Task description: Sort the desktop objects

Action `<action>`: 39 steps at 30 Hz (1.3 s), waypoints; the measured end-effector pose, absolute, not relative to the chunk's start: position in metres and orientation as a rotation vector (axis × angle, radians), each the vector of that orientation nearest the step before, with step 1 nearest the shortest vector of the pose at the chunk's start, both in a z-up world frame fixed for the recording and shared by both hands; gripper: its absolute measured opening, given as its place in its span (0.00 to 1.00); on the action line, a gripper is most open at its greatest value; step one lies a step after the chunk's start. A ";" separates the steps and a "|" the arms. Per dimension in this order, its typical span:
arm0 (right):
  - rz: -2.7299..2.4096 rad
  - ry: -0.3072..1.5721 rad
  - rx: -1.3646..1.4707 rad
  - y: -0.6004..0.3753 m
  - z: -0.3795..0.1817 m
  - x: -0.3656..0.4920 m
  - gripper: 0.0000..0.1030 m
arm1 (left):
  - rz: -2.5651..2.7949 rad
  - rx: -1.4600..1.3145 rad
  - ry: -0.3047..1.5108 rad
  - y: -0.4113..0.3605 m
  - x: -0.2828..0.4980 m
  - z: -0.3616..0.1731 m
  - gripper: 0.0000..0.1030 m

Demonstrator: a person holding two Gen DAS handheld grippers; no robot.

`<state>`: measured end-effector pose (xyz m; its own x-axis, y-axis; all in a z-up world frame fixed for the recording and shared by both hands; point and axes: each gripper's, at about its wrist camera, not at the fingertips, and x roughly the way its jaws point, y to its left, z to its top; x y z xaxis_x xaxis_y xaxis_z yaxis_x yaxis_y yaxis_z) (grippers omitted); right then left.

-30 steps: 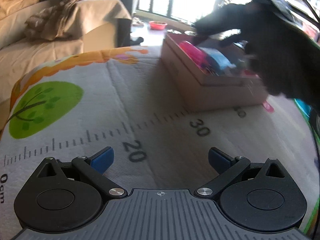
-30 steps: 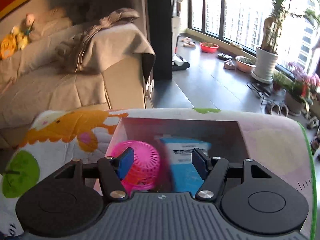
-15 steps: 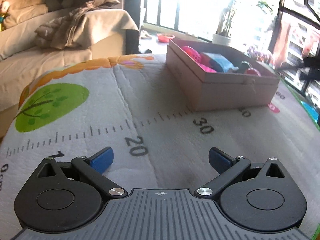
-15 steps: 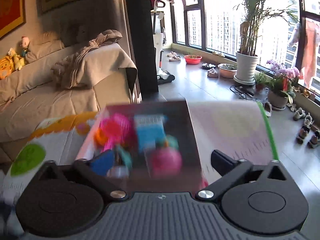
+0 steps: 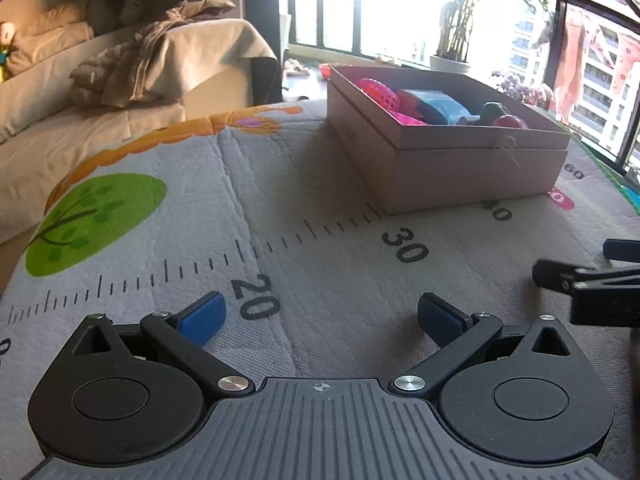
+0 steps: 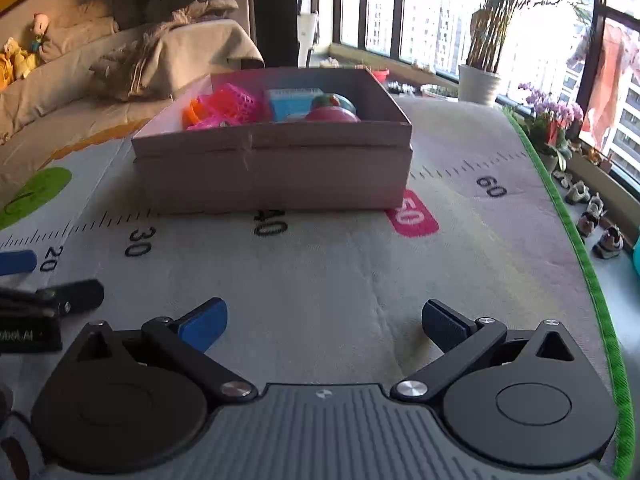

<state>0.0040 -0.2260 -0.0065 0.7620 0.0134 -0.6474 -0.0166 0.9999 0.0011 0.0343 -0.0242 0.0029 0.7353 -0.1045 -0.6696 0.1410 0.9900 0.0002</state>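
The ruler-printed mat (image 6: 320, 272) covers my worktop; one cardboard box (image 6: 276, 172) sits on it, well ahead, nothing between. Inside: pink mesh basket (image 6: 232, 102), blue carton (image 6: 294, 100), red ball (image 6: 332, 115). My left tool (image 5: 320, 316) and right tool (image 6: 324, 322) both gape apart, empty.

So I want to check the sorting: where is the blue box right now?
The blue box lies inside the cardboard box at the mat's far end, between the pink mesh basket and the round pink toy.
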 end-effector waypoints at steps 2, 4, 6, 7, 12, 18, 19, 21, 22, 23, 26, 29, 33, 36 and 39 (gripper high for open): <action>0.003 0.698 -0.017 -0.223 -0.007 0.006 1.00 | -0.135 0.051 0.732 -0.024 0.034 0.003 1.00; 0.010 0.695 0.002 -0.226 -0.008 0.004 1.00 | -0.135 0.051 0.732 -0.024 0.035 0.003 1.00; 0.006 0.696 -0.010 -0.224 -0.008 0.004 1.00 | -0.135 0.052 0.732 -0.024 0.035 0.003 1.00; 0.006 0.696 -0.009 -0.224 -0.008 0.003 1.00 | -0.135 0.053 0.732 -0.024 0.035 0.003 1.00; 0.007 0.696 -0.005 -0.224 -0.008 0.002 1.00 | -0.135 0.052 0.731 -0.024 0.034 0.003 1.00; 0.007 0.696 -0.005 -0.224 -0.008 0.003 1.00 | -0.136 0.051 0.731 -0.024 0.035 0.003 1.00; 0.007 0.696 -0.006 -0.224 -0.008 0.003 1.00 | -0.137 0.050 0.731 -0.024 0.034 0.003 1.00; 0.007 0.695 -0.006 -0.224 -0.009 0.003 1.00 | -0.138 0.050 0.731 -0.024 0.034 0.003 1.00; 0.007 0.695 -0.006 -0.224 -0.009 0.003 1.00 | -0.138 0.051 0.731 -0.024 0.035 0.003 1.00; 0.008 0.695 -0.006 -0.224 -0.009 0.003 1.00 | -0.138 0.051 0.731 -0.024 0.035 0.003 1.00; 0.007 0.695 -0.006 -0.224 -0.009 0.003 1.00 | -0.139 0.049 0.730 -0.024 0.035 0.003 1.00; 0.008 0.695 -0.006 -0.224 -0.009 0.003 1.00 | -0.140 0.049 0.730 -0.024 0.035 0.003 1.00; 0.007 0.696 -0.005 -0.224 -0.008 0.003 1.00 | -0.138 0.051 0.730 -0.024 0.035 0.003 1.00; 0.008 0.695 -0.004 -0.224 -0.008 0.003 1.00 | -0.136 0.060 0.731 -0.025 0.035 0.003 1.00; 0.008 0.695 -0.003 -0.224 -0.008 0.002 1.00 | -0.137 0.057 0.731 -0.026 0.035 0.003 1.00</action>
